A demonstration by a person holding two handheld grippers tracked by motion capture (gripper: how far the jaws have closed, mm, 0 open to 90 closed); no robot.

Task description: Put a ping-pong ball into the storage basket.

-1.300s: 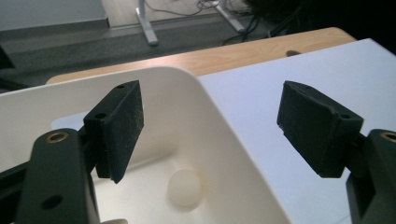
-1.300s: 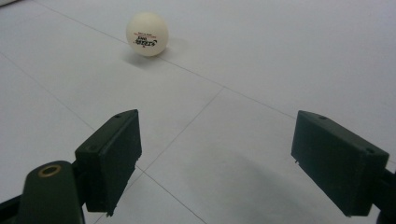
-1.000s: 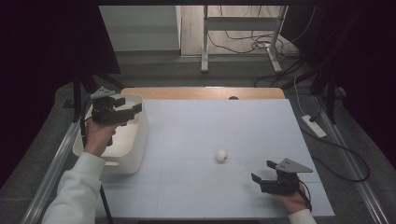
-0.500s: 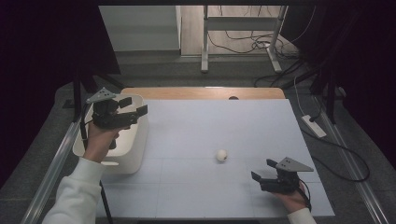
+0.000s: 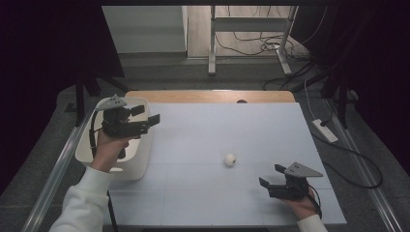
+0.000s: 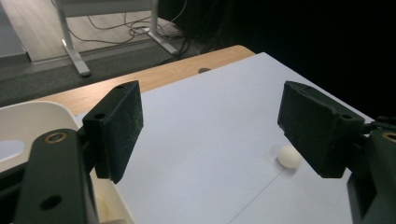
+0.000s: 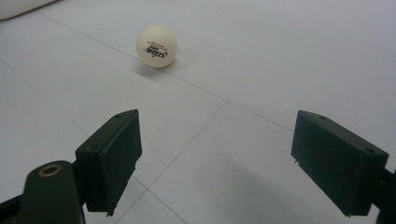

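White ping-pong ball (image 5: 230, 159) is lying free; we are holding both the left gripper (image 5: 143, 115) and right gripper (image 5: 272, 175) wide-open and empty, probably approaching it next.

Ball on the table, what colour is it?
Cream-white ball with small dark and red print, clearest in the right gripper view.

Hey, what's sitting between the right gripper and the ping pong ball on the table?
Nothing. In the right gripper view, only bare white table surface with thin seam lines separates the open right gripper from the ping pong ball.
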